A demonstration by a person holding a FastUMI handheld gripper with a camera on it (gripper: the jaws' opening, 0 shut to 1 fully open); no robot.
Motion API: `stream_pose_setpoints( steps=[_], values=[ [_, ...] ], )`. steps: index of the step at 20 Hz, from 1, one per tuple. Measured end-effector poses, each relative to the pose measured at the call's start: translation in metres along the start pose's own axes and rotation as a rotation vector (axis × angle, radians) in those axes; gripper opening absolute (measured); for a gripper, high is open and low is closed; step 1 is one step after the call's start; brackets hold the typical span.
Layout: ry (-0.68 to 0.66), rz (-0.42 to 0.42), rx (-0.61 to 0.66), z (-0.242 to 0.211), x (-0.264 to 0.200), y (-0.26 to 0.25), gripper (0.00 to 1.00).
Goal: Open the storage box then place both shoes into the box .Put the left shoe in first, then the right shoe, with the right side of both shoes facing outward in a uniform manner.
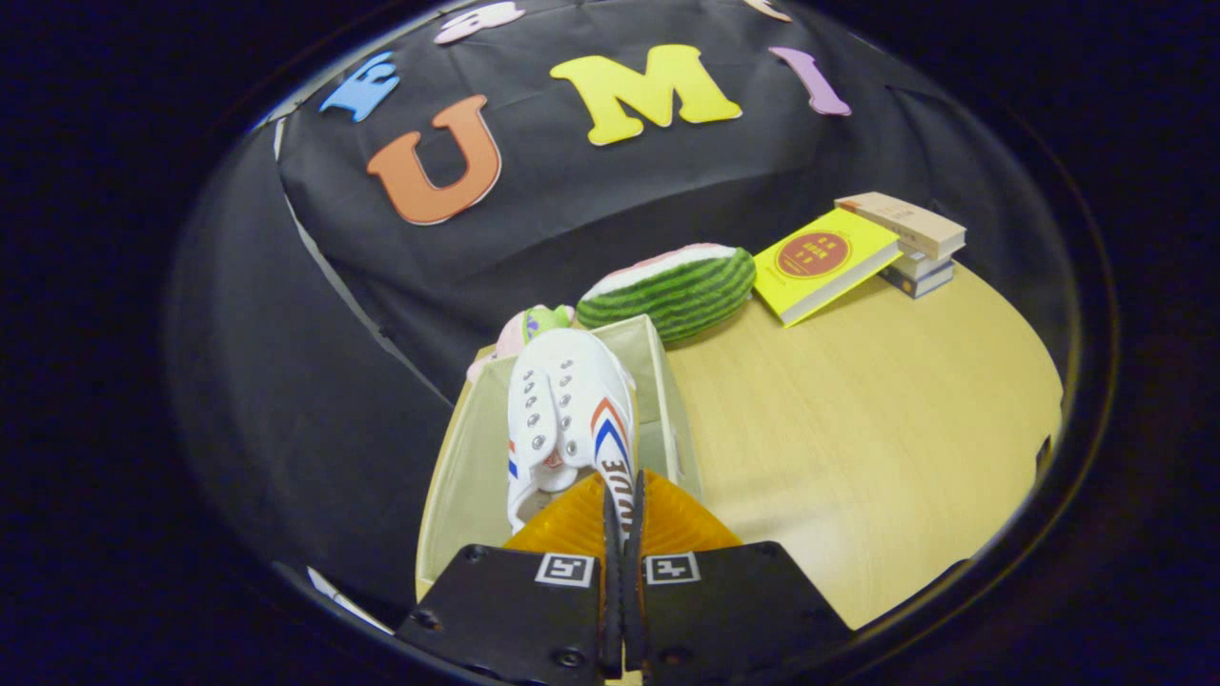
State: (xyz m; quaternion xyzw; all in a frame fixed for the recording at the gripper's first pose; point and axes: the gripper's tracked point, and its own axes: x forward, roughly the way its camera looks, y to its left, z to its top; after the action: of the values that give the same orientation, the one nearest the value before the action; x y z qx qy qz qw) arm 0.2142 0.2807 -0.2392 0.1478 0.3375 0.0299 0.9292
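Observation:
A white canvas shoe [569, 410] with red and blue stripes on its side and metal eyelets hangs over the open beige storage box [469, 455], toe pointing away from me. My gripper [621, 510] is shut on the shoe's heel-side wall, both fingers pressed against the thin fabric edge. The box stands at the table's left edge, its inside partly hidden by the shoe. I cannot tell whether another shoe lies in the box.
Beyond the box lies a watermelon-slice plush [672, 289], with a small pink and green toy [527, 327] beside it. A yellow book [822, 260] leans on a stack of books [913, 243] at the back right. Bare wooden table [858, 429] spreads to the right.

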Motion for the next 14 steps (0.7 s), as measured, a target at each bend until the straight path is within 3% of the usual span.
stream_pose_setpoints(
  steps=[2, 4, 8, 14],
  values=[
    [-0.005, 0.025, -0.003, -0.006, 0.001, 0.002, 0.06],
    [-0.088, 0.063, -0.014, 0.01, -0.01, 0.006, 0.27],
    [-0.281, -0.009, -0.241, 0.042, -0.041, 0.007, 1.0],
    [-0.361, 0.015, -0.264, 0.053, -0.089, 0.007, 1.0]
  ],
)
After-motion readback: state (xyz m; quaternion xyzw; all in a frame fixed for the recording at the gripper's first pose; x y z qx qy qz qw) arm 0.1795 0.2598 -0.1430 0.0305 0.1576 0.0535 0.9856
